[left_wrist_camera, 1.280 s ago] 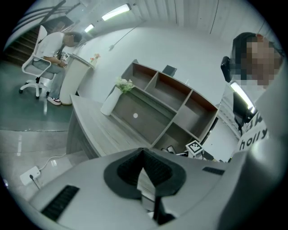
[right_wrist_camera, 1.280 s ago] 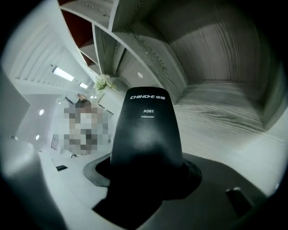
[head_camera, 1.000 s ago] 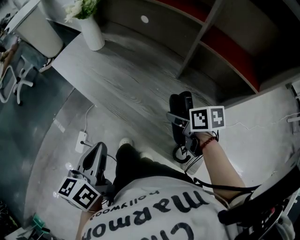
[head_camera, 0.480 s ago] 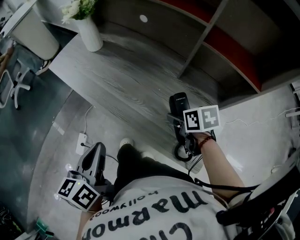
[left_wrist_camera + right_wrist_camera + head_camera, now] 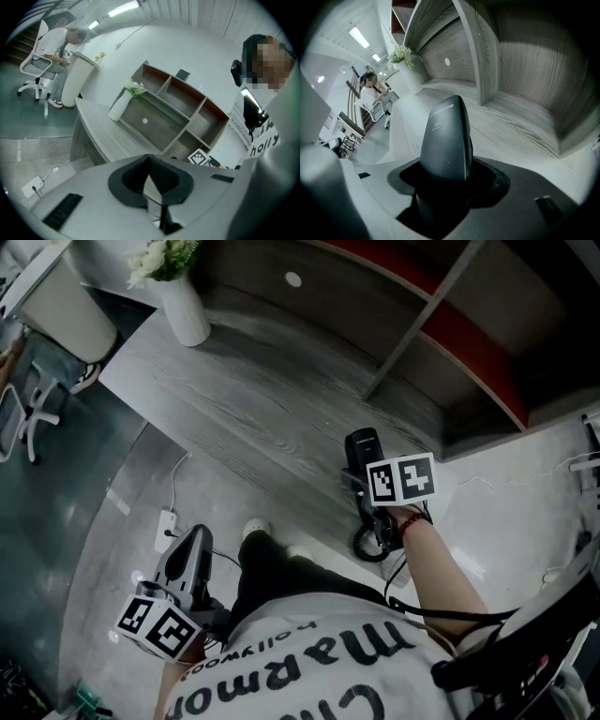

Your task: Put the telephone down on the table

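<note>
Telephone handset [image 5: 446,136], dark, pinched in the right claw [image 5: 445,176]; centre right of the head view, over the near edge of the grey wood-grain bench [image 5: 244,399]. Left claw [image 5: 149,161] pressed together, empty, lower left.

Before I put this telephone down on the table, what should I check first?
1. Grip on the telephone: ok. The right hand-held gripper has its jaws closed on it.
2. Table bare around the telephone: ok.
3. Vase away from the spot: ok. It stands at the table's far end.
4. Left hand-held gripper out of the way: ok. It is low at the person's side, jaws together and nothing between them.
5. Gap between the telephone and the table top: cannot tell.
</note>
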`<move>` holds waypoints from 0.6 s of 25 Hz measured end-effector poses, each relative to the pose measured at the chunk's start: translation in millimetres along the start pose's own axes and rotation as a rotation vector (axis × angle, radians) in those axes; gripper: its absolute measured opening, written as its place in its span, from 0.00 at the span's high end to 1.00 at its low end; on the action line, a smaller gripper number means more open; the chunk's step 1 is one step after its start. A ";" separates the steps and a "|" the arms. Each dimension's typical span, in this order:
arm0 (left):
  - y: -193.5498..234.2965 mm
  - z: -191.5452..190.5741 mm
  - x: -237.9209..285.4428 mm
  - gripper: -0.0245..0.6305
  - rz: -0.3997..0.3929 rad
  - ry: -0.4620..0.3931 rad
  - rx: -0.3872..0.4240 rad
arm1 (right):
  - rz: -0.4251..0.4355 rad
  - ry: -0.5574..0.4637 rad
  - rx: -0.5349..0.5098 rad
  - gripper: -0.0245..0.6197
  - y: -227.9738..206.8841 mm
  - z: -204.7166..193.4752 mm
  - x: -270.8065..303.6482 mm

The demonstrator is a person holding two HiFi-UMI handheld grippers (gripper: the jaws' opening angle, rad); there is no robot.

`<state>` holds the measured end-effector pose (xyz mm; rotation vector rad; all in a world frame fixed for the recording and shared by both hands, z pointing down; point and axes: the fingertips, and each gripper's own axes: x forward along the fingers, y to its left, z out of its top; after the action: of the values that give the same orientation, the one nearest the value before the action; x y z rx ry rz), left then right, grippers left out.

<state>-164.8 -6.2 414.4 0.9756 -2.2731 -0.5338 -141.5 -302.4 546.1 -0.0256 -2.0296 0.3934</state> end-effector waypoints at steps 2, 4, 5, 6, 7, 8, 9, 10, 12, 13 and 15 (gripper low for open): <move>4.7 2.3 -0.4 0.95 0.002 0.002 -0.004 | -0.013 0.003 -0.001 0.53 -0.7 1.8 2.8; 9.5 4.5 -0.5 0.95 0.003 0.003 -0.006 | -0.017 0.006 0.007 0.53 -0.1 3.3 6.0; 11.2 5.3 -0.6 0.95 0.003 0.004 -0.007 | -0.018 0.008 0.010 0.53 0.2 3.5 7.3; 12.4 6.0 -0.6 0.95 0.003 0.005 -0.007 | -0.020 0.010 0.012 0.53 0.5 3.3 8.0; 13.0 6.5 -0.7 0.95 0.002 0.006 -0.007 | -0.023 0.013 0.012 0.53 0.6 3.0 8.5; 13.5 7.1 -0.9 0.95 0.002 0.007 -0.007 | -0.025 0.015 0.011 0.53 0.6 2.7 8.9; 14.0 7.5 -0.9 0.95 0.001 0.008 -0.006 | -0.027 0.017 0.010 0.53 0.6 2.5 9.3; 14.4 7.8 -0.9 0.95 0.001 0.009 -0.006 | -0.029 0.018 0.009 0.53 0.5 2.6 9.7; 15.4 8.0 -0.8 0.95 0.001 0.010 -0.006 | -0.033 0.018 0.009 0.53 0.3 3.0 10.7; 15.9 8.0 -0.7 0.95 0.001 0.011 -0.005 | -0.035 0.019 0.009 0.53 0.0 3.0 11.2; 16.7 8.4 -0.5 0.95 0.001 0.011 -0.005 | -0.039 0.022 0.007 0.53 -0.6 2.6 12.6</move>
<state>-178.6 6.0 417.5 0.9729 -2.2611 -0.5315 -149.7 -301.3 556.0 0.0144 -2.0035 0.3743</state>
